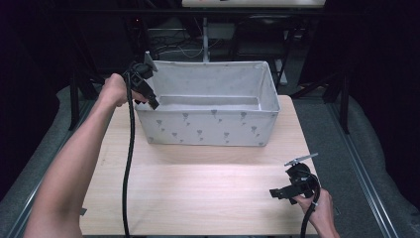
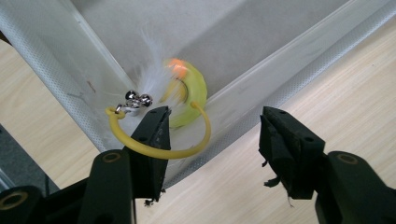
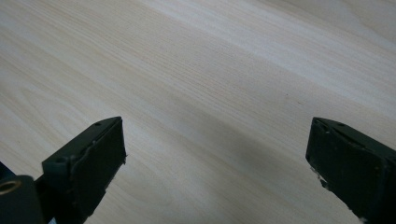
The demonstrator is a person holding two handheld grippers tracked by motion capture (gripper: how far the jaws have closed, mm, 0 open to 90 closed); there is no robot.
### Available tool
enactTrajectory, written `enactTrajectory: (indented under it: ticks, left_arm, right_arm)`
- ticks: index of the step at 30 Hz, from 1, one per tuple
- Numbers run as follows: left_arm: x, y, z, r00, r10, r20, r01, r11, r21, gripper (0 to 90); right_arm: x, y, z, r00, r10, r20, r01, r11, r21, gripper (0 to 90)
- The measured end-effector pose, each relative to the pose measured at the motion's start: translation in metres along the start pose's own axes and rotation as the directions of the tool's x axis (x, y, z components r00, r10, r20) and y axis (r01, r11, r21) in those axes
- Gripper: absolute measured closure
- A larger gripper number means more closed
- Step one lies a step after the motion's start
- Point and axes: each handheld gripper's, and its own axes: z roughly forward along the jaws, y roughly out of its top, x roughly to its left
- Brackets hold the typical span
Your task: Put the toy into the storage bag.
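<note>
Both jaws of the left gripper [image 2: 212, 135] stand wide apart at the near-left corner of the cloth bin [image 1: 208, 126], gripping nothing; a yellow feathered toy [image 2: 184, 93] lies inside that corner. Right gripper [image 3: 215, 154], well clear of the bin, gapes empty over the table [image 3: 210, 70].

the yellow feathered toy [image 2: 184, 91] is motion-blurred, partly hidden behind one jaw.

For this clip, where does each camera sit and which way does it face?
High view: above the person's side, looking forward and down on the wooden table and fabric bin; both forearms and tongs show.
Left gripper view: rides the left tongs, facing the bin's corner and a yellow feather toy; open jaws show.
Right gripper view: rides the right tongs, facing bare tabletop; open jaws show.
Shared: the high and left views both show the bin.
</note>
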Motion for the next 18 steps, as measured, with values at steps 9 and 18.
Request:
enactTrajectory:
  ticks: [9, 18]
  left_arm:
    - [0.002, -0.003, 0.004, 0.9997, -0.014, 0.018, 0.013, 0.9994, 0.033, 26.4]
    - [0.003, -0.007, 0.006, 0.9995, -0.015, 0.029, 0.014, 0.9991, 0.041, 16.0]
  right_arm:
    - [0.000, 0.000, 0.000, 1.0000, -0.001, -0.002, 0.001, 1.000, 0.000, 4.6]
    - [0.000, 0.000, 0.000, 1.0000, 0.003, 0.000, -0.003, 1.000, -0.001, 4.5]
